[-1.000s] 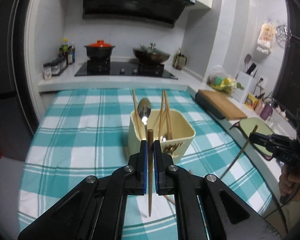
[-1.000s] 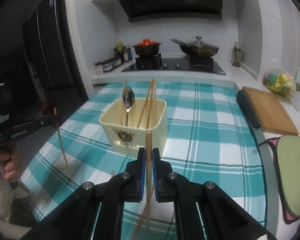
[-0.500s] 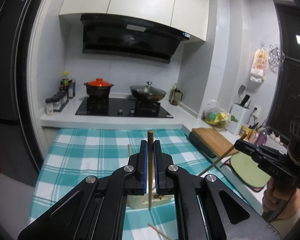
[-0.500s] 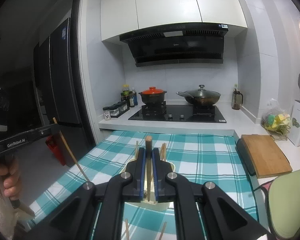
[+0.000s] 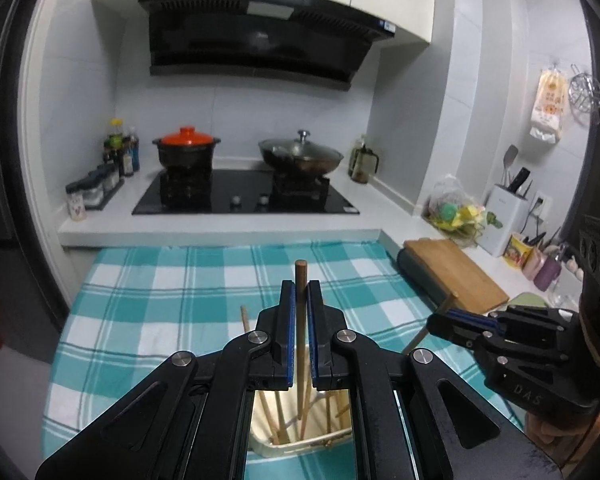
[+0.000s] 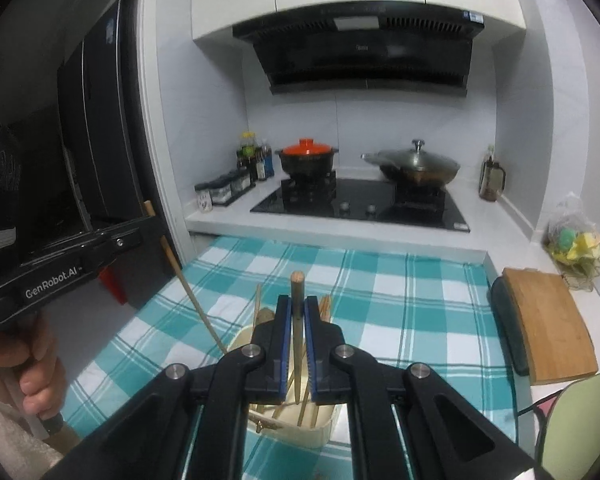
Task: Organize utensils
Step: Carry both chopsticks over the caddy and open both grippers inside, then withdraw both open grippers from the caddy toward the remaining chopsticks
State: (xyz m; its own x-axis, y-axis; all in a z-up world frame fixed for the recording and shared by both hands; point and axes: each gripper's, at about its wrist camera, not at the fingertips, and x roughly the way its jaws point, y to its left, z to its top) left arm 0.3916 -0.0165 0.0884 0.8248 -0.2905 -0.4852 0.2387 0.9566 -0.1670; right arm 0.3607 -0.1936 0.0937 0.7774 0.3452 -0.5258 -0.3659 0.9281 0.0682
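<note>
My left gripper (image 5: 300,292) is shut on a wooden chopstick (image 5: 301,320) held upright, its lower end inside the cream utensil holder (image 5: 300,436) right below. My right gripper (image 6: 297,308) is shut on another wooden chopstick (image 6: 297,336), its tip also down in the holder (image 6: 300,424). Several chopsticks stand in the holder. In the left wrist view the right gripper (image 5: 444,320) shows at the right with its chopstick. In the right wrist view the left gripper (image 6: 140,228) shows at the left with its chopstick (image 6: 192,296) slanting to the holder.
The holder stands on a teal checked tablecloth (image 5: 160,304). Behind it is a black hob (image 5: 244,196) with a red-lidded pot (image 5: 186,152) and a wok (image 5: 300,156). A wooden cutting board (image 6: 548,320) lies at the right.
Both grippers have moved in over the holder and lowered, so both chopstick tips now sit inside it. Both have stayed shut.
</note>
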